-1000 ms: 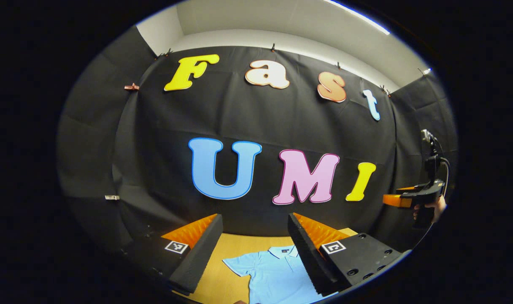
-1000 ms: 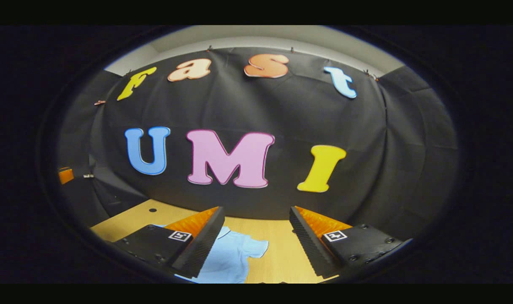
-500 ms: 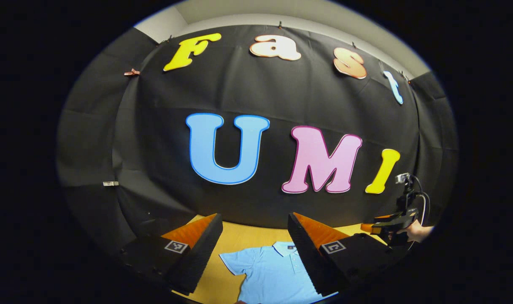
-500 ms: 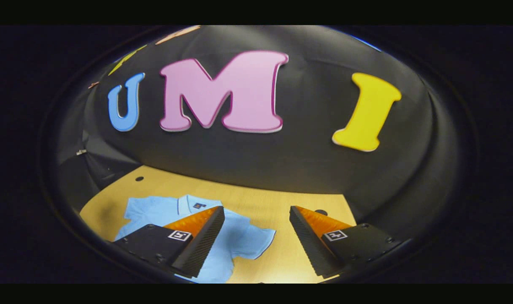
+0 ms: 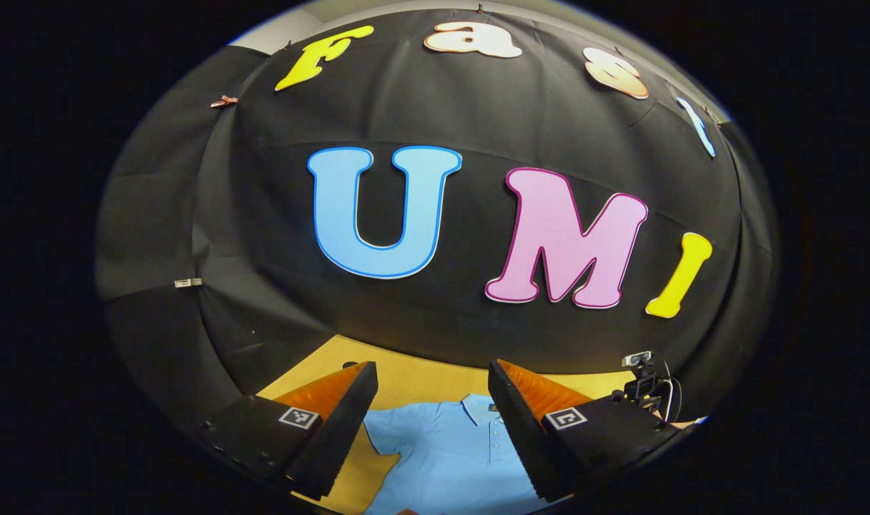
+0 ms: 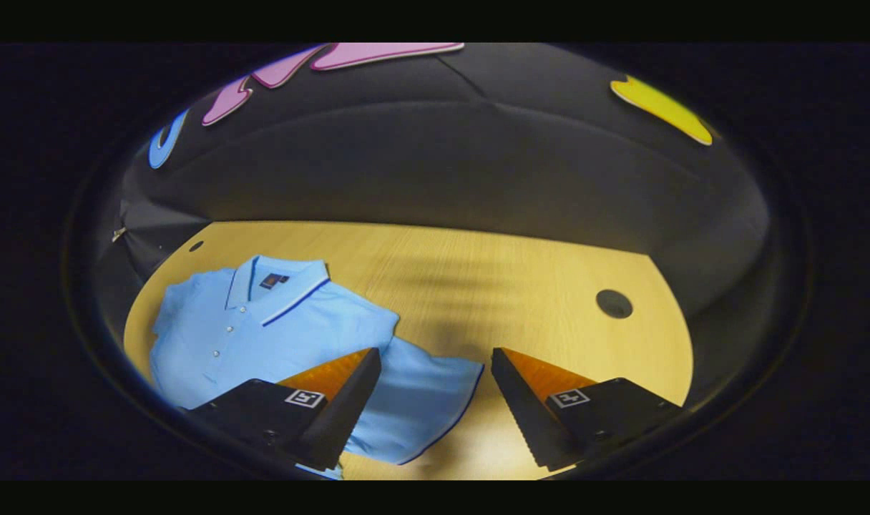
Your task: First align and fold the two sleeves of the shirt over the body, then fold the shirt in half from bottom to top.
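Two grippers up in the air, neither in contact with anything.

Light wooden tabletop [image 6: 521,272]: rounded corners, small round hole near far left corner [image 6: 196,246] and larger round hole toward right [image 6: 614,304]. Seen too in left gripper view as a strip below the black cloth wall [image 5: 421,372].

Light blue short-sleeved polo shirt with dark-trimmed collar [image 6: 263,322]: flat on tabletop, front side up, collar toward the wall, button placket visible. Left part of table in right gripper view. One sleeve spread outward [image 6: 424,397], dark-piped hem, lying between and just beyond that view's fingers. In left gripper view, shirt [image 5: 442,458] between the fingers, collar farthest, other sleeve spread toward lower left [image 5: 381,436]. Unfolded.

Left gripper [image 5: 433,429]: pointed nearly level toward the wall, tilted slightly down; jaws wide apart, nothing held. Shirt below, apart from fingertips.

Right gripper [image 6: 435,408]: pitched steeply down at tabletop, above the spread sleeve; jaws wide apart, nothing held; contact with fabric not seen. Faint blurred shadow on wood ahead of fingers [image 6: 453,332].

Camera mount and cable of that right gripper at far right of left gripper view [image 5: 646,386], low, near table level.
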A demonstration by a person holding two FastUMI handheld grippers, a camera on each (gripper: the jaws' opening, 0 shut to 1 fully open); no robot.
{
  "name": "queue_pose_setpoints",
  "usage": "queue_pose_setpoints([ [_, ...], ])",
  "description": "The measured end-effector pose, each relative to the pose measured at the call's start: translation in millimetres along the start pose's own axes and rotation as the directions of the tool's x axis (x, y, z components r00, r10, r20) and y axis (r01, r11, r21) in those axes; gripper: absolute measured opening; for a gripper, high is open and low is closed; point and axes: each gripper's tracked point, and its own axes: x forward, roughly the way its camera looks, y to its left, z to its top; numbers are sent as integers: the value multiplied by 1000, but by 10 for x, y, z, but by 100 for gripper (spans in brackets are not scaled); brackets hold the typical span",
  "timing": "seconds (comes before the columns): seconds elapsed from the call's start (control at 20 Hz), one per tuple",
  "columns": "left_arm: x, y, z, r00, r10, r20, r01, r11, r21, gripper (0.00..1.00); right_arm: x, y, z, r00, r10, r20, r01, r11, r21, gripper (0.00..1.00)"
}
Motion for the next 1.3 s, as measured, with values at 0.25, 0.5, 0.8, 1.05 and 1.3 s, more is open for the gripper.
queue_pose_setpoints([
  [0.25,-12,-12,-56,1000,17,-9,-17,1000,1,99,81,-166,-152,1000,-25,-7,25,1000,-4,70],
  [0.5,-87,70,-24,1000,24,-1,-24,1000,-1,99,30,-174,-101,999,-30,-11,31,992,123,2],
  [0.8,-162,283,-129,1000,25,4,-25,1000,-11,99,-428,558,405,991,84,105,-95,989,112,7],
  [1.05,-92,501,-418,998,-14,-65,12,1000,-26,99,-352,1206,47,989,140,49,-145,984,99,7],
  [1.3,243,844,-788,989,-30,-148,24,999,-38,99,-455,1311,-229,993,117,14,-118,988,100,67],
])
